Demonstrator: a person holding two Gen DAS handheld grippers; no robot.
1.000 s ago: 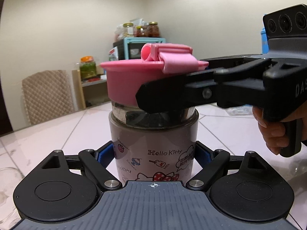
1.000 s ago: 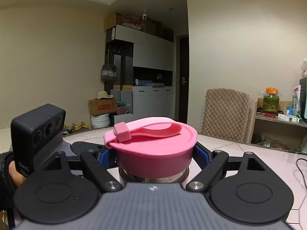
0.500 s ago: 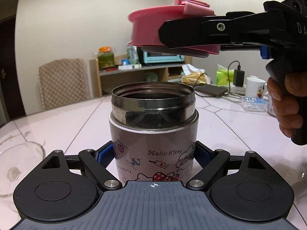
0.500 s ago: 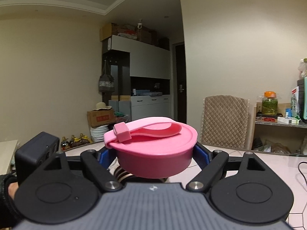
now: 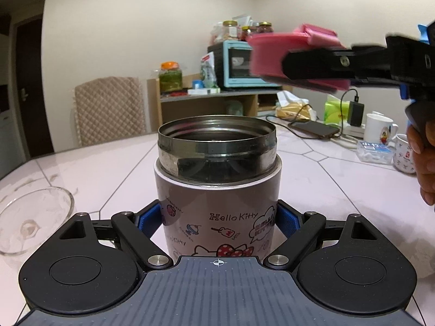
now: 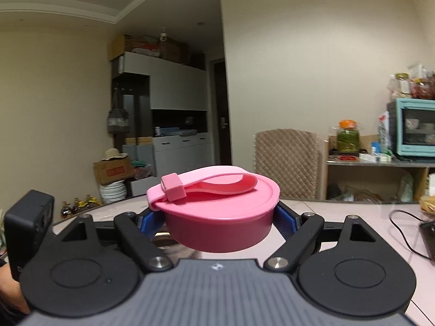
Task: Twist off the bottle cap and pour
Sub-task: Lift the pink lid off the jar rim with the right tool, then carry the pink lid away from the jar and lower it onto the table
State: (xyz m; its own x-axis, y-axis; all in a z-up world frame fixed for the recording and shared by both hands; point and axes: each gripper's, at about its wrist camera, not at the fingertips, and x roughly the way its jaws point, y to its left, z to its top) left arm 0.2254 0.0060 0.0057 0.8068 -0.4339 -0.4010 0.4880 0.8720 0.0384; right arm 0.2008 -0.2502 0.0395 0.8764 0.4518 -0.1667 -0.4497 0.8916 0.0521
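Observation:
A Hello Kitty steel jar (image 5: 217, 201) stands upright on the white table, its wide mouth open. My left gripper (image 5: 217, 217) is shut on the jar's body. My right gripper (image 6: 220, 217) is shut on the pink cap (image 6: 220, 217) with its strap on top. In the left wrist view the cap (image 5: 272, 54) hangs in the air, up and to the right of the jar, clear of the rim. The jar's rim (image 6: 163, 240) shows just below the cap in the right wrist view.
A clear glass bowl (image 5: 32, 217) sits on the table left of the jar. White mugs (image 5: 380, 129), a small box, a phone and cables lie at the far right. A padded chair (image 5: 108, 108) and shelves with a toaster oven stand behind.
The pink cap came off the jar, rose above it, then moved away to the right. The left gripper and jar turned left, bringing the glass bowl into view.

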